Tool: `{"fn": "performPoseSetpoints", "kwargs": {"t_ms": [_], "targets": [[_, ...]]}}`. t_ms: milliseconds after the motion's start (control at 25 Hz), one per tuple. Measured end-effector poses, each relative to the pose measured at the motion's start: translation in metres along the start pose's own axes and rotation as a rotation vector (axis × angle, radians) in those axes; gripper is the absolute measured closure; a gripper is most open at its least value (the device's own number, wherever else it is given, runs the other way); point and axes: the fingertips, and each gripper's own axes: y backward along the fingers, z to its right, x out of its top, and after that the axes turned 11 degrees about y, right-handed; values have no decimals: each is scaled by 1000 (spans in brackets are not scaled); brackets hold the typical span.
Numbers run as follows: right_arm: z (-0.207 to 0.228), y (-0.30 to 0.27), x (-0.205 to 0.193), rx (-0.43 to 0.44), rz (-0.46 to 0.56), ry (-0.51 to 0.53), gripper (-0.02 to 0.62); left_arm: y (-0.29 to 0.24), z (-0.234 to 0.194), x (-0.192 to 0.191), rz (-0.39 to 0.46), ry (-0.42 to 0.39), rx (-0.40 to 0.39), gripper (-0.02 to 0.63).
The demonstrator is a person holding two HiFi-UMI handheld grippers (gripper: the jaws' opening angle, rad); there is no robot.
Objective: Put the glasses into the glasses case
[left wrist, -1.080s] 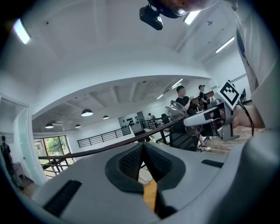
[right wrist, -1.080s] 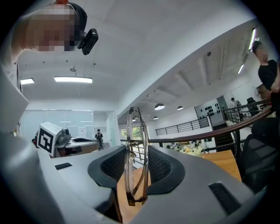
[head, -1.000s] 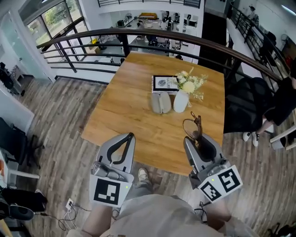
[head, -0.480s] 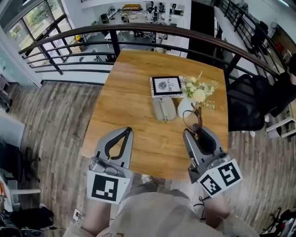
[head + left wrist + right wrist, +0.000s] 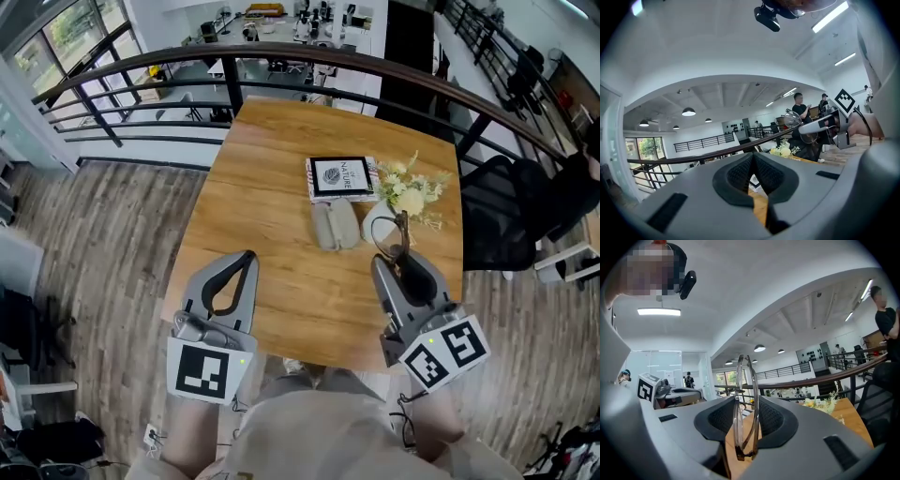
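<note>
We have the right gripper point(image 5: 401, 270) clamped on the folded glasses point(image 5: 745, 408). They stand on edge between its pads and rise above the tips. The left gripper point(image 5: 246, 258) has its jaws closed tip to tip on nothing, over the near part of the table point(image 5: 272, 206).

The glasses case point(image 5: 335, 225) lies on the table ahead of both pairs of jaws: ahead and left of the right jaws, ahead and right of the left ones. It seems to lie open, two halves side by side, with its long axis running away from us, roughly the way the jaws point. The right gripper is somewhat the nearer.

A vase point(image 5: 370, 220) of flowers stands just right of the case, almost straight ahead of the right jaws. We judge the carry must bear left, to lay the glasses lengthwise in the case and miss the vase.
</note>
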Motion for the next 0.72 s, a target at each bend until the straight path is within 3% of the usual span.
{"fn": "performPoseSetpoints", "kwargs": {"t_ms": [240, 720], "targets": [[25, -16, -29, 36, -75, -50, 448, -20, 1, -2, -33, -35, 62, 591], [55, -73, -67, 73, -133, -186, 448, -61, -8, -5, -27, -13, 112, 591]]}}
